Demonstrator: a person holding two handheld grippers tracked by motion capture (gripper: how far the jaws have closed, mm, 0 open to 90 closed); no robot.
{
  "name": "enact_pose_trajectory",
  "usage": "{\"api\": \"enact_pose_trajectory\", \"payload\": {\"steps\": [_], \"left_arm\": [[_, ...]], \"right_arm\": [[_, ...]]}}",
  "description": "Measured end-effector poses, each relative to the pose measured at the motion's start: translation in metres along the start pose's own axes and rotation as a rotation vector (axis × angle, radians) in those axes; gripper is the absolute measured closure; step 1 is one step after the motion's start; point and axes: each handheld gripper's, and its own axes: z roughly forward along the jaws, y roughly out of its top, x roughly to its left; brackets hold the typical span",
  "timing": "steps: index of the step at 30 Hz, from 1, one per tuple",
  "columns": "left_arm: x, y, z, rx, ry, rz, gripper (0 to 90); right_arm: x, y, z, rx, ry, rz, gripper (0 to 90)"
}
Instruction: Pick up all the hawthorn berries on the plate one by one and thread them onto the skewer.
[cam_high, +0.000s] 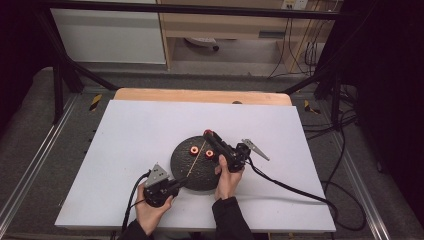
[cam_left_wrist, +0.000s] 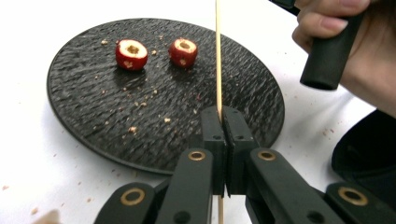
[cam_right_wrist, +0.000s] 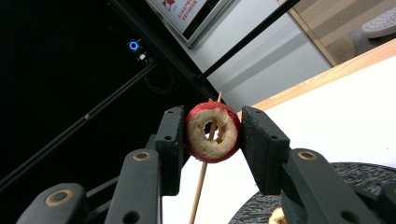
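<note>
- White sheeting covered the desk (cam_high: 140, 135) in the high view, with a bare wooden strip along its far edge and dark frame bars beyond. A round black plate (cam_high: 186, 172) lay a little toward the near edge from the middle of the desk, carrying two red fruit rings (cam_high: 193, 149).
- At the plate's near-left rim, the left tool (cam_high: 176, 185) was clenched on a thin wooden skewer (cam_high: 196, 159) that ran up across the plate. The right tool (cam_high: 207, 134) reached over the plate's far-right side, gripping a red piece at the skewer's far end.
- From the left gripper view, the jaws were pressed together on the skewer (cam_left_wrist: 217, 70), which rose over the plate (cam_left_wrist: 93, 121). Two cored fruit rings (cam_left_wrist: 131, 54) sat on the far part of the plate among crumbs. A hand (cam_left_wrist: 359, 60) held a black handle at the upper right.
- From the right gripper view, the right tool (cam_right_wrist: 212, 133) clasped a cored red fruit ring (cam_right_wrist: 213, 132) between its pads, and the skewer (cam_right_wrist: 201, 186) passed through its hole.
</note>
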Motion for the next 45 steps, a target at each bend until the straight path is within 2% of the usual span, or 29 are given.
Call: {"api": "enact_pose_trajectory", "payload": {"steps": [22,45], "left_arm": [[0.002,0.029,0.017,-0.011,-0.018,0.009,88.6],[0.003,0.048,0.027,0.001,-0.024,0.021,88.7]], "right_arm": [[0.003,-0.004,-0.004,0.030,0.009,-0.018,61.3],[0.006,-0.019,-0.012,0.060,0.006,-0.048,61.4]]}}
